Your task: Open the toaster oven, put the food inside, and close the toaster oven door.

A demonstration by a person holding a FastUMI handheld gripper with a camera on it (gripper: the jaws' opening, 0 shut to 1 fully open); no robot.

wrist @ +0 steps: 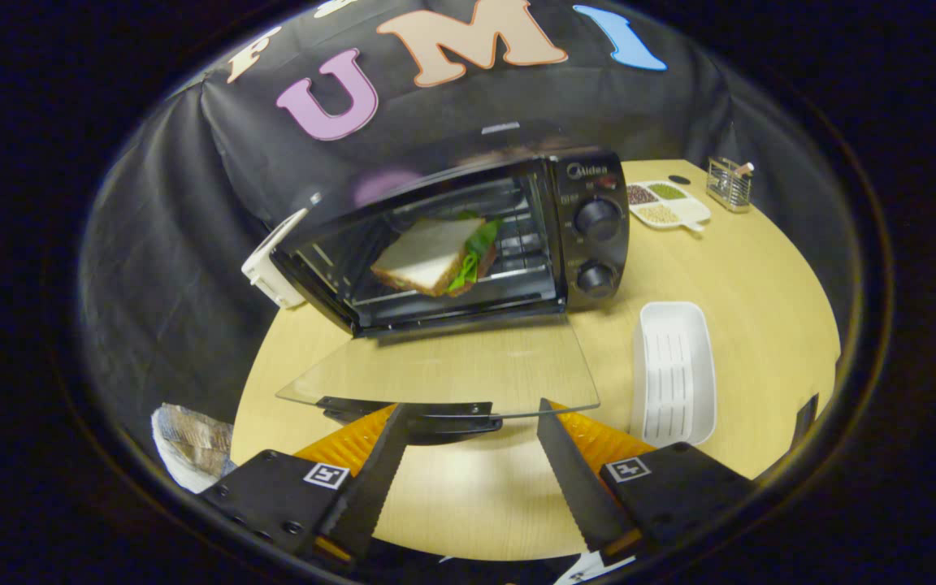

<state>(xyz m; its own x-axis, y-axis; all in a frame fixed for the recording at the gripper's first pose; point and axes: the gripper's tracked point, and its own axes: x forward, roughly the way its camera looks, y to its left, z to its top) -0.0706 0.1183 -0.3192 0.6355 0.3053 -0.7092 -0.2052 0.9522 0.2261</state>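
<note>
A black toaster oven stands on the round wooden table, just beyond my fingers. Its glass door lies folded down flat toward me, with the dark handle at its near edge. A sandwich with white bread and green lettuce rests on the rack inside the oven. My gripper is open, its two fingertips level with the door handle, one on each side of it. Nothing is held between the fingers.
An empty white tray lies to the right of the open door. Farther back on the right are a divided dish of grains and a small wire holder. A white box leans behind the oven's left side.
</note>
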